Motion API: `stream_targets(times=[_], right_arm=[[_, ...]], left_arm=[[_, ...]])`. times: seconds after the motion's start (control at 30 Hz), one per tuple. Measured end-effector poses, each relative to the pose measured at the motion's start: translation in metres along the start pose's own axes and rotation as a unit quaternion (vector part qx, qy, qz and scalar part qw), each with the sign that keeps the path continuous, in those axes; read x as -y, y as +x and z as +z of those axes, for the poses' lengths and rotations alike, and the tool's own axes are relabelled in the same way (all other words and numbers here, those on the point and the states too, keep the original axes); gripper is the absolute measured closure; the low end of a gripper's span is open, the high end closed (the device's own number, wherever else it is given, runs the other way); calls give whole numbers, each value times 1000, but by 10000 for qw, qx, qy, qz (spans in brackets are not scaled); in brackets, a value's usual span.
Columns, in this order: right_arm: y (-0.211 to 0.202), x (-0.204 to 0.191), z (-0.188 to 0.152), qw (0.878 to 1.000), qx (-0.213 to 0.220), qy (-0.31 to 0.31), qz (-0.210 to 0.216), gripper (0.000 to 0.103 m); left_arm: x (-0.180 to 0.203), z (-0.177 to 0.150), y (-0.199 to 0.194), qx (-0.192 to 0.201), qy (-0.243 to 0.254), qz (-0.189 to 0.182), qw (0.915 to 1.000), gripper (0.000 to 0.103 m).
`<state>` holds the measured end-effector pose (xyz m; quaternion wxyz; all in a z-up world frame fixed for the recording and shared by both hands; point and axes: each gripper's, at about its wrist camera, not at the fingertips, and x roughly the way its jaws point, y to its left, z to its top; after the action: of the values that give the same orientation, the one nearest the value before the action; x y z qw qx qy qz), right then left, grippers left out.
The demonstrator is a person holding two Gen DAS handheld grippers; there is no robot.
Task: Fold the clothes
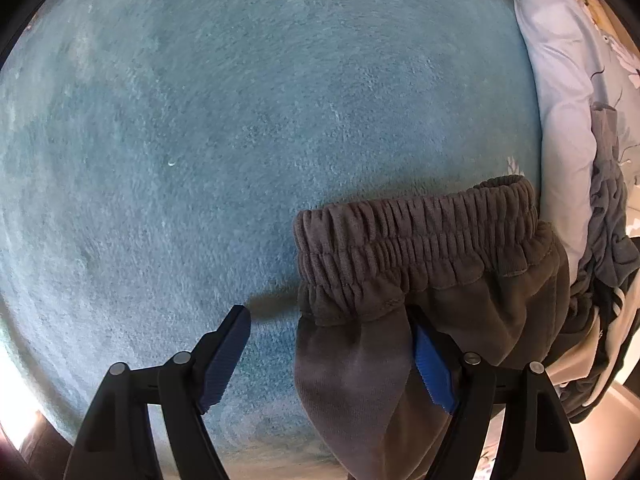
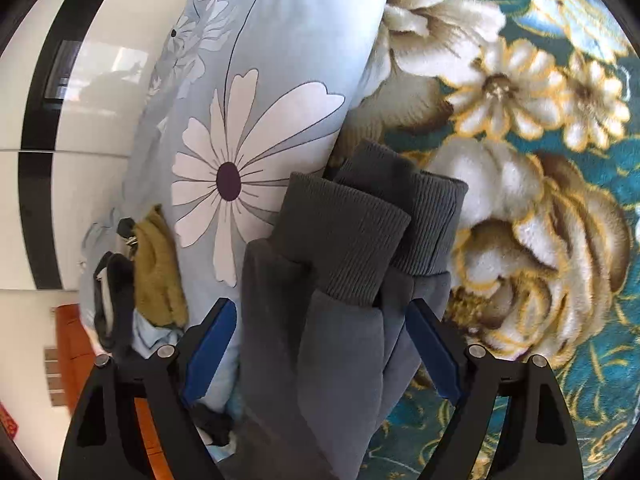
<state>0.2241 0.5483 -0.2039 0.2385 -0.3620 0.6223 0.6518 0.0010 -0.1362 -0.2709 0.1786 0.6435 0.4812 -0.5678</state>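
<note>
Grey sweatpants (image 1: 420, 264) lie on a teal plush blanket (image 1: 200, 140), their gathered elastic waistband facing up. My left gripper (image 1: 328, 314) stands open over the waistband's left end. Its right pad (image 1: 432, 372) lies against the fabric, while its left pad (image 1: 224, 360) is apart from the cloth, over bare blanket. In the right wrist view the two ribbed leg cuffs (image 2: 352, 236) of the pants lie stacked on a floral blanket (image 2: 540, 220). My right gripper (image 2: 320, 304) is open around the legs, with a gap at its left pad (image 2: 210, 344).
A light blue pillow with white daisies (image 2: 256, 120) leans left of the cuffs. Olive (image 2: 158, 276) and black (image 2: 116, 300) garments lie beside it. A white wardrobe with a black stripe (image 2: 44, 80) stands behind. More grey clothing (image 1: 608, 232) is piled on pale bedding (image 1: 560, 120).
</note>
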Motion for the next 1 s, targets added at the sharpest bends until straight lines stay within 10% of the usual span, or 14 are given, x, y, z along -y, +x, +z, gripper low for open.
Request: stream_targets(times=[0.13, 0.47, 1.0], right_arm=[[-1, 6, -2, 9977, -371, 318, 462, 18], [-1, 4, -7, 9990, -199, 383, 109, 87], [-47, -23, -1, 9963, 391, -537, -543, 94]], left_arm=[[7, 0, 2, 11, 74, 95, 9999, 22], [22, 8, 2, 24, 217, 234, 9995, 22], [69, 2, 15, -275, 972, 308, 9944, 22]])
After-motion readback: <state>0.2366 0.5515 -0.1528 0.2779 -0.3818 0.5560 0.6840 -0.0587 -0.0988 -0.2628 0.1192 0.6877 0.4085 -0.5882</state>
